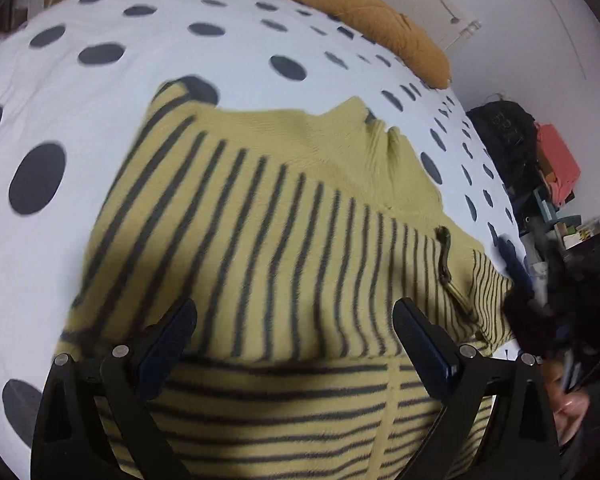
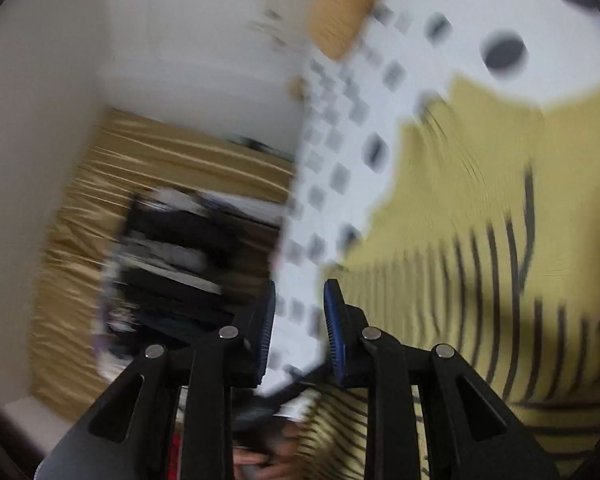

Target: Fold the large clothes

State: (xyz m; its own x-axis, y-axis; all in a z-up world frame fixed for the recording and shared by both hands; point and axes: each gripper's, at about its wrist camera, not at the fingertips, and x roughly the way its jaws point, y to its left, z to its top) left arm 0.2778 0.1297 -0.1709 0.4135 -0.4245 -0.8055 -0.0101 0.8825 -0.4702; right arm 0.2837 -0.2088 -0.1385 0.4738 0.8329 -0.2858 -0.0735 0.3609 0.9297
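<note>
Left tool [image 1: 294, 344] is spread wide, nothing between its blue-padded fingers [image 1: 168, 344], pointing steeply down over the sweater [image 1: 260, 240]. Right tool [image 2: 300, 332] has its jaws at a narrow gap with nothing caught between them; only white bedding shows through the gap. Its view is heavily motion-blurred.

The sweater, yellow-green with dark stripes, lies flat on the bed [image 1: 100, 80], partly folded: a striped panel lies across the near part with its stripes running crosswise to those of the body. Plain yellow yoke and collar sit at the far end. A small dark cord or loop [image 1: 444, 256] lies on the knit toward the right edge.

The bed cover is white with large dark dots. A mustard pillow [image 1: 364, 12] sits at the far side against the wall. Beside the bed, right of the sweater, is a cluttered heap [image 1: 540, 168] of dark and coral-red items. A hand [image 1: 572, 412] is partly visible at the lower right edge.
</note>
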